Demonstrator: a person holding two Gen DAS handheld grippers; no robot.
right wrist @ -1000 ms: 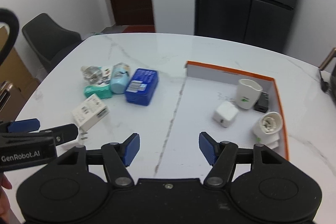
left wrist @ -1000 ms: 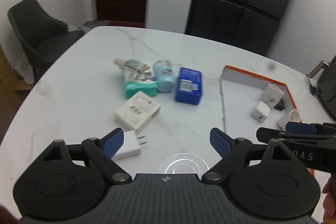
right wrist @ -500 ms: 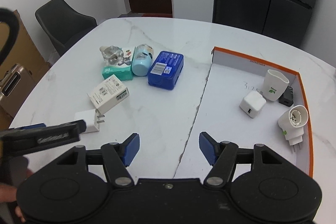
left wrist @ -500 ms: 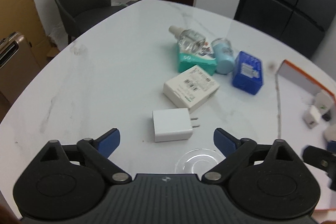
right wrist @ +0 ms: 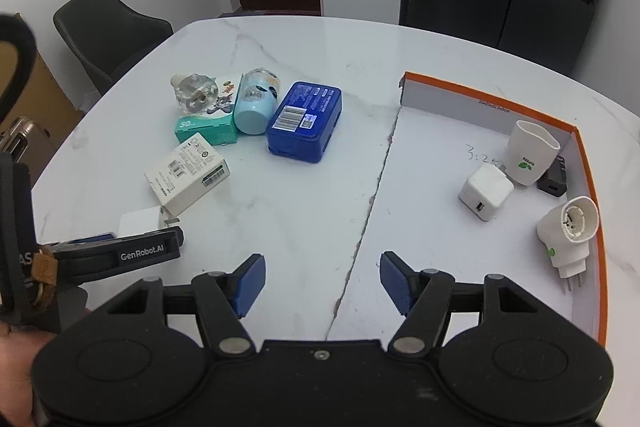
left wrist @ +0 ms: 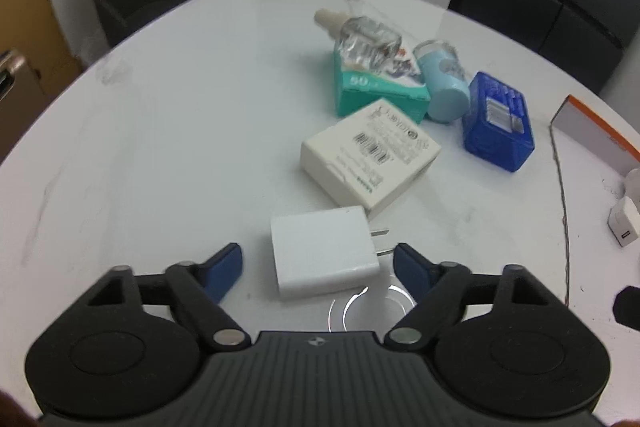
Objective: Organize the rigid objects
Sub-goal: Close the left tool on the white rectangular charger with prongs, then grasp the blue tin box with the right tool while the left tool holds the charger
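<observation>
A white marble table carries boxes and a charger at left, an orange-edged tray at right.

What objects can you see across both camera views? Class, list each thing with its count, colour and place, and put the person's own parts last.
flat wall charger: 1, white, between the left gripper's pads
barcoded cardboard box: 1, cream, beyond the charger
green carton: 1, teal, behind the cream box
clear bottle: 1, transparent, lying on the green carton
pale cup: 1, light blue, beside the carton
blue plastic case: 1, table centre
orange-edged tray: 1, white inside, right
plugs in tray: white cube, white cup-shaped, white round, black
left gripper: black, blue pads, closing
right gripper: open, empty
</observation>
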